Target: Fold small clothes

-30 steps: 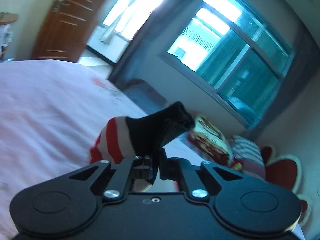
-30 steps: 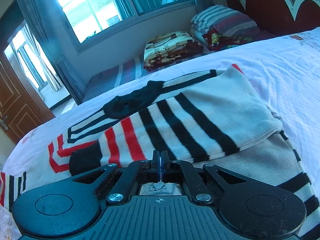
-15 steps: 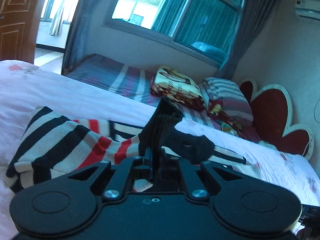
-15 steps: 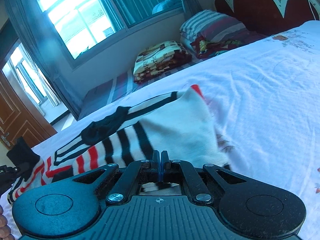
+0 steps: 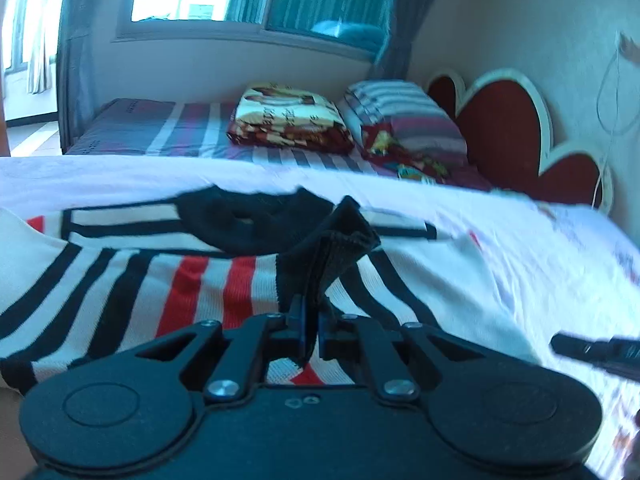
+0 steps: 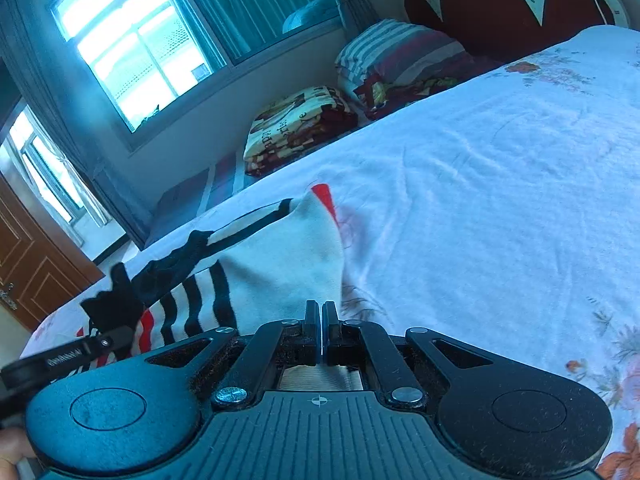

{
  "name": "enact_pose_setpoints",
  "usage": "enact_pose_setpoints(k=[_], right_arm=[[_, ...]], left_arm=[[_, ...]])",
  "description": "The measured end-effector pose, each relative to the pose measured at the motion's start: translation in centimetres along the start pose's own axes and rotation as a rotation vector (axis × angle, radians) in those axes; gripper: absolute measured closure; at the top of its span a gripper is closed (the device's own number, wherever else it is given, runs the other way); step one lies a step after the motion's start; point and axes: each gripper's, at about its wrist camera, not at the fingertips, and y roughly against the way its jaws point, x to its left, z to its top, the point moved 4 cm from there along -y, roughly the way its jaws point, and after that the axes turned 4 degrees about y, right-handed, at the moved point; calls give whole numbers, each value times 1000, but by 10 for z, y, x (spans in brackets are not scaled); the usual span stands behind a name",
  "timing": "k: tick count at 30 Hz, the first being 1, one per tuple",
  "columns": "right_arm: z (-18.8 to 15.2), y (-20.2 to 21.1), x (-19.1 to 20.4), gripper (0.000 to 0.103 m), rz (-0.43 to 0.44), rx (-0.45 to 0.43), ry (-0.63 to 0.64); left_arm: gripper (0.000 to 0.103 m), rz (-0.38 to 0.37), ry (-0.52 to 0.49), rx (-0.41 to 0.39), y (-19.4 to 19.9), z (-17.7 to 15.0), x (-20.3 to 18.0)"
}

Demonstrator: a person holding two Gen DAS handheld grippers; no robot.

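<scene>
A small knit sweater point(image 5: 192, 280), cream with black and red stripes and a black collar point(image 5: 248, 220), lies on the white bed sheet point(image 5: 540, 264). My left gripper point(image 5: 312, 320) is shut on the sweater's black cuff point(image 5: 336, 248), which stands up from the jaws above the striped body. My right gripper point(image 6: 322, 320) is shut on the sweater's cream edge point(image 6: 288, 264) at its near right side. The left gripper also shows at the left edge of the right wrist view point(image 6: 88, 344), with the cuff point(image 6: 116, 300) in it.
The white floral sheet point(image 6: 500, 200) stretches right of the sweater. Beyond it lie a striped mattress point(image 5: 160, 128), a folded patterned blanket point(image 5: 288, 120), a striped pillow point(image 5: 404, 120) and a red heart-shaped headboard point(image 5: 504, 128). A window and curtains are behind.
My left gripper has swung right with the cuff, carrying the sleeve over the sweater's body. My right gripper has folded the sweater's right side inward, baring more sheet on the right.
</scene>
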Motion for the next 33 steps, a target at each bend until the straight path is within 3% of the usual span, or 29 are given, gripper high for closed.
enact_pose_setpoints(k=[5,7,9,10,13,16,17,18,19,20,22,23,25,31,33], right_arm=[[3,5,-11,103,-4,0,-5],[3,6,-12,103,1,-1,-13],[4,7,-9,103,20,-1,-24],[4,5,-6,103,24,1,-27],[5,1,8,102,53,8,-24],[5,-5,28,102,79,11,-2],[4,-8,36,95,87,12,4],[3,-10,42,79,93,14,11],[1,-12,48,30,102,12,15],[-1,-13,54,17,106,-12,14],[-4,-17,67,20,171,-16,17],[-7,-21,73,36,210,3,4],[-13,-35,84,53,249,49,-37],[-25,-75,98,52,267,142,-151],[-24,-82,100,53,257,146,-162]], left_arm=[[97,-2,-35,63,-12,-17,-12],[86,-12,-63,79,-19,-20,-16],[54,-62,-76,82,-18,-21,-20],[49,-75,-70,83,-16,-21,-23],[48,-61,-98,11,11,-21,-18],[48,-6,-54,-47,52,-27,16],[48,18,-35,-70,69,-31,31],[48,52,-26,-93,85,-36,48],[48,106,-31,-120,100,-41,64],[48,164,-43,-137,113,-47,80],[49,269,-46,-145,133,-58,112],[50,301,-30,-133,138,-62,127],[51,347,-5,-92,137,-64,151],[52,355,-51,-71,109,-46,169],[60,361,-44,-63,101,-42,176]])
